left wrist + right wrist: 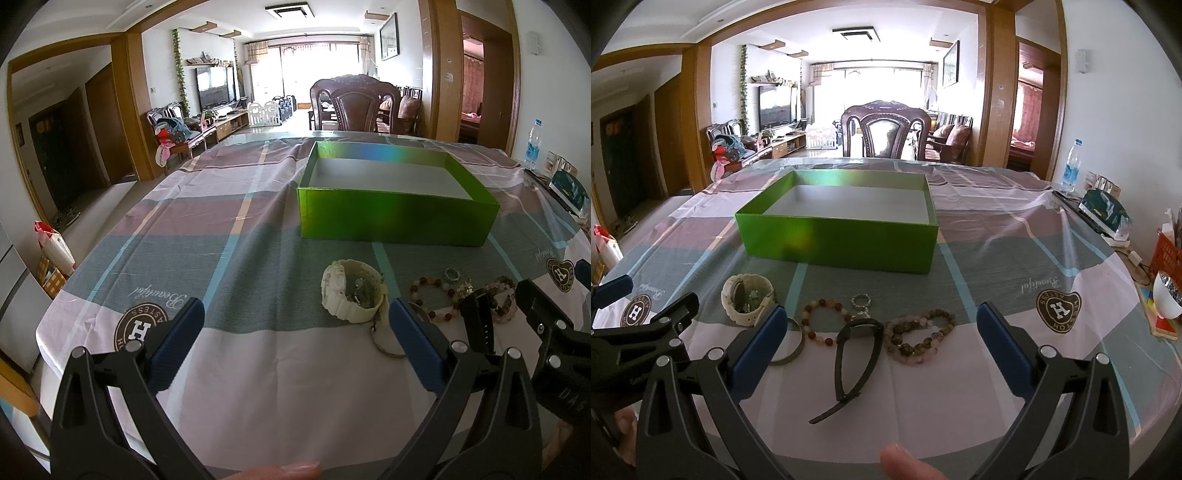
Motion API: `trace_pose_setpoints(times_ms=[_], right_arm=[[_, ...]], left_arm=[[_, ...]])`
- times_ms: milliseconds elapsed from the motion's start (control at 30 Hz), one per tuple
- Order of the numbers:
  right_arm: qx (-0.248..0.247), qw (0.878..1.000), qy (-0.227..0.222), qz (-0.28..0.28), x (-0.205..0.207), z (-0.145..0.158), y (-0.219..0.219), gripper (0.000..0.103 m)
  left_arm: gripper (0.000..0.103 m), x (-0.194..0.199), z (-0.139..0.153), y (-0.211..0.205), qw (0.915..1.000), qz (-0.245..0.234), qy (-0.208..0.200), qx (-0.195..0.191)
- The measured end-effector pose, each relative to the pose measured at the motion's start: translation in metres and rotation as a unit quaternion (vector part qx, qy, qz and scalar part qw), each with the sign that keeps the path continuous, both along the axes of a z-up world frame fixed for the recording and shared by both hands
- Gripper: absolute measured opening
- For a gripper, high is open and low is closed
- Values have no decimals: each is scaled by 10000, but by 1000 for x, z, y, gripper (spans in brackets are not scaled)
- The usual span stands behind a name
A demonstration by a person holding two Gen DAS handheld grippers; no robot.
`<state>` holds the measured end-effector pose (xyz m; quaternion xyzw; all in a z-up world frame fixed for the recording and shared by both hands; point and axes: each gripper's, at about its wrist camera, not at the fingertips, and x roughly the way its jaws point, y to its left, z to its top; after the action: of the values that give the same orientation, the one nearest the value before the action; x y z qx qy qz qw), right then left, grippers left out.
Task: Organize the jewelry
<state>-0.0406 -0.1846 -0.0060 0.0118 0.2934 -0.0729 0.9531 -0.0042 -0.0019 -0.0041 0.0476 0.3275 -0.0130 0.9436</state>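
Both tools are being held spread wide above the desk, nothing gripped. Left tool is hovering over bare plaid cloth, with the cream watch just beside its right finger at 1 o'clock. Right tool is hovering with the black strap band lying between its fingers. The orange bead bracelet is sitting at 11 o'clock of the band, the small ring charm at 12, the brown bead bracelet touching at 2 o'clock. A metal bangle is partly hidden behind the right tool's left finger. The open green box is standing empty at 12 o'clock, well apart from the jewelry. A fingertip is showing at 6 o'clock.
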Motion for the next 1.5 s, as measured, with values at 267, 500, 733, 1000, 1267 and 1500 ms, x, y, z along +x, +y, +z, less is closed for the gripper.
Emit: trace_pose_setpoints(times_ms=[267,500,733,1000,1267,1500], right_arm=[[-2,10000,16,5,0,0,0,100],[-30,10000,-64,41,-1,1,2,100],[-275,9995,-23,-169,5,-3,-1,100],[-164,9994,296,-98,16,-14,-2,100],[426,9964,727,17,27,-29,-18,92],[377,9925,1132,-262,29,-40,-38,65]], left_arm=[[99,0,-1,0,10000,-8,12,-2],[99,-1,-1,0,10000,-6,11,0],[99,0,-2,1,10000,24,-6,25],[99,11,-11,5,9999,2,151,-24],[99,19,-20,-6,9989,-282,369,57],[98,24,-33,-7,9970,-347,676,113]])
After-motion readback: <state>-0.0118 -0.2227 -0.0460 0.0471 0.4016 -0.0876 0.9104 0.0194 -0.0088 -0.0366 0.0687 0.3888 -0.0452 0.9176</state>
